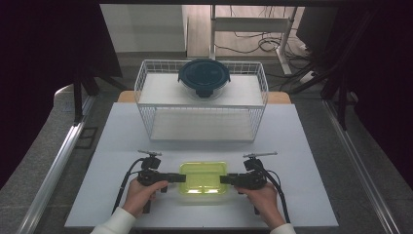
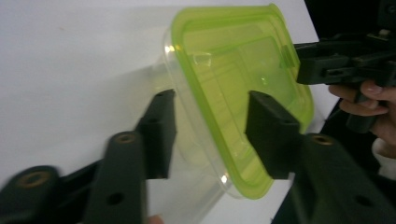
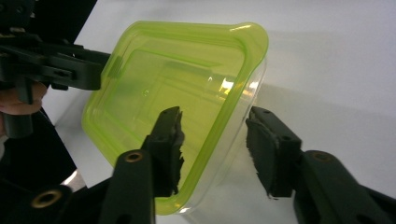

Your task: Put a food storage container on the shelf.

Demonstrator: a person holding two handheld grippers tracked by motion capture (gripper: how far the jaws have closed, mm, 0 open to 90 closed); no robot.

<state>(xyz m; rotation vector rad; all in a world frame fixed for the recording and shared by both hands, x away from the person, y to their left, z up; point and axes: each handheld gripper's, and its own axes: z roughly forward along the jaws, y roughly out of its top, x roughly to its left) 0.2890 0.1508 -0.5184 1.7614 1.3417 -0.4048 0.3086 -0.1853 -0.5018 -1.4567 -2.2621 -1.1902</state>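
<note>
A white table point(image 1: 292, 146) sits in a dim room, with dark curtains at both sides of the high view. Low in the middle of that view, close to the person, lies a clear plastic box with a green lid point(image 1: 203, 177). The left gripper point(image 1: 176, 177) is at its left end and the right gripper point(image 1: 225, 179) is at its right end, one in each hand.

In the left gripper view, one black jaw is over the green lid and the other is beside the clear wall, so the box's end sits between them. The right gripper view looks the same from the other end. Both pairs of jaws are about half open. I think the pads are very near the box but not yet squeezing it; it is hard to be sure.

So the reaching looks done. The grabbing and lifting are left.

Farther back stands a white wire rack point(image 1: 202, 100). On its top shelf rests a round bowl with a dark blue lid point(image 1: 203, 77).
</note>
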